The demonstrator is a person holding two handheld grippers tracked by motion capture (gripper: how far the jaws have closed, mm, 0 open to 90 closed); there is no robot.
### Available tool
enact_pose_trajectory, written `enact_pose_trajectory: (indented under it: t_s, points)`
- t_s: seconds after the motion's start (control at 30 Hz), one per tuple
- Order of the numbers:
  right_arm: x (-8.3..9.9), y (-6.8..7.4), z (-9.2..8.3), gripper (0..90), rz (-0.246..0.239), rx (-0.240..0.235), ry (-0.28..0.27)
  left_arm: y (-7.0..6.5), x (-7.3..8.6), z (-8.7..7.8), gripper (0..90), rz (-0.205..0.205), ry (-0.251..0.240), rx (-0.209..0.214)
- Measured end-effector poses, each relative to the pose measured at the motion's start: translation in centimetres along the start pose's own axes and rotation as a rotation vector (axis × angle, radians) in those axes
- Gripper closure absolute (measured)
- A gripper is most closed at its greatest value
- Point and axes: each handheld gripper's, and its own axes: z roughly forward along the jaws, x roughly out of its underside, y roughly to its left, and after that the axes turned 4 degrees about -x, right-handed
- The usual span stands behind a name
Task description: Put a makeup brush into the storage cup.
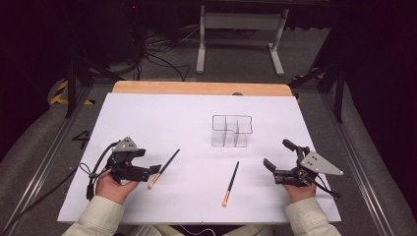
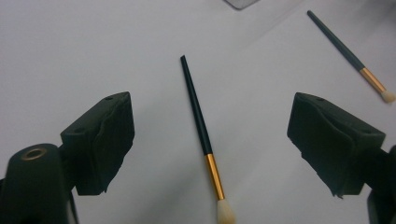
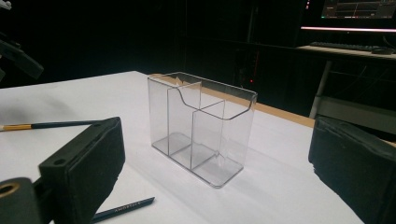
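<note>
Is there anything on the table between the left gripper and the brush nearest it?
Nothing visible. The left gripper is open, and the near brush lies flat on bare white table between its jaws. The other brush and the clear organizer sit off to the side.

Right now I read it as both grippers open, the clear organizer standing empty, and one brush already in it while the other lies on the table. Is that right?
Not quite: neither brush is in the organizer. The high view shows both lying on the white table, one brush by the left gripper and the other brush nearer the middle. The rest holds: the organizer is empty, and the right gripper is open too.
</note>
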Motion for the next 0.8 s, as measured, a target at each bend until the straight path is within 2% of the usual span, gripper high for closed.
enact_pose_trajectory:
  t_s: [0.03,0.2,0.23,0.3,0.4,0.47,0.57,0.63,0.67,0.8]
  points:
    - [0.0,0.0,0.0,4.2,0.001,0.000,0.002,0.0,0.0,0.1,15.8,-0.001,0.014,0.008]
    - [0.0,0.0,0.1,4.3,0.002,0.000,0.008,-0.2,-0.2,0.6,19.0,0.004,0.079,-0.009]
    - [0.1,0.0,0.1,4.4,-0.001,-0.003,0.009,-0.2,-0.2,0.6,20.7,0.018,0.085,-0.006]
    - [0.1,0.0,0.1,4.4,0.001,-0.004,0.014,-0.4,-0.2,0.6,24.2,0.021,0.088,-0.001]
    - [0.1,0.0,0.2,4.5,0.000,-0.009,0.014,-0.7,-0.4,0.9,26.9,0.029,0.115,-0.015]
    - [0.1,0.0,0.1,4.5,0.000,-0.009,0.017,-0.8,-0.4,0.9,28.1,0.025,0.125,-0.018]
    - [0.1,0.0,0.2,4.5,0.000,-0.011,0.016,-0.8,-0.4,1.3,29.2,0.014,0.171,-0.026]
    - [0.1,0.0,0.2,4.5,0.000,-0.012,0.017,-0.7,-0.4,1.4,29.3,0.013,0.179,-0.028]
    - [0.1,0.0,0.2,4.5,0.000,-0.012,0.017,-0.8,-0.4,1.6,29.5,0.004,0.204,-0.037]
    - [0.1,0.0,0.2,4.5,-0.002,-0.011,0.020,-0.8,-0.4,2.0,30.4,0.003,0.240,-0.045]
